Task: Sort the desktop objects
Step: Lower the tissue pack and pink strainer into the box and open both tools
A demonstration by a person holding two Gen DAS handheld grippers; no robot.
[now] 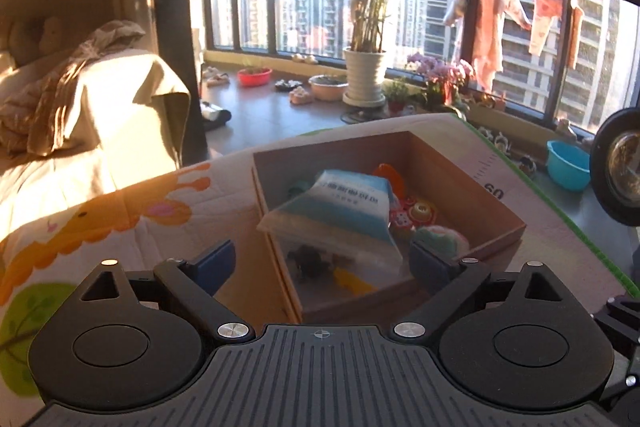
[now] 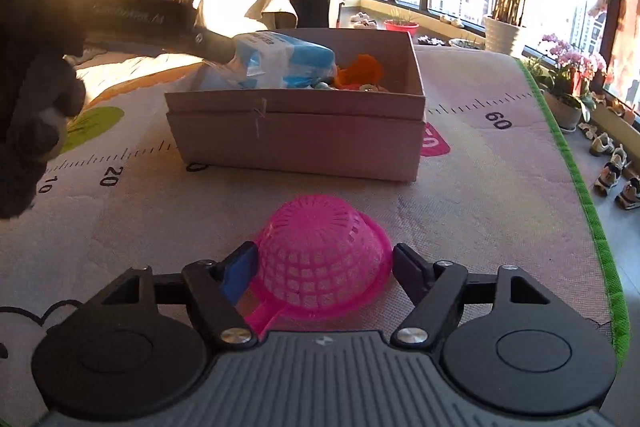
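A cardboard box [image 1: 496, 195] sits on the printed mat and holds a blue-and-white packet [image 1: 340, 211], an orange toy [image 1: 390, 175] and other small toys. My left gripper [image 1: 324, 263] is open above the box's near corner, with the packet lying just beyond the fingers. In the right wrist view the box [image 2: 300, 143] stands ahead with the packet [image 2: 280, 61] sticking out of it. A pink mesh strainer [image 2: 324, 263] lies upside down on the mat. My right gripper [image 2: 325, 267] is open with its fingers on either side of the strainer.
The mat [image 2: 500, 195] has a green edge [image 2: 592, 211] on the right, where the surface drops to the floor. A bed [image 1: 80, 107] lies to the left. Potted plants [image 1: 366, 67] and basins stand by the windows. The left gripper's body [image 2: 36, 79] looms at the left.
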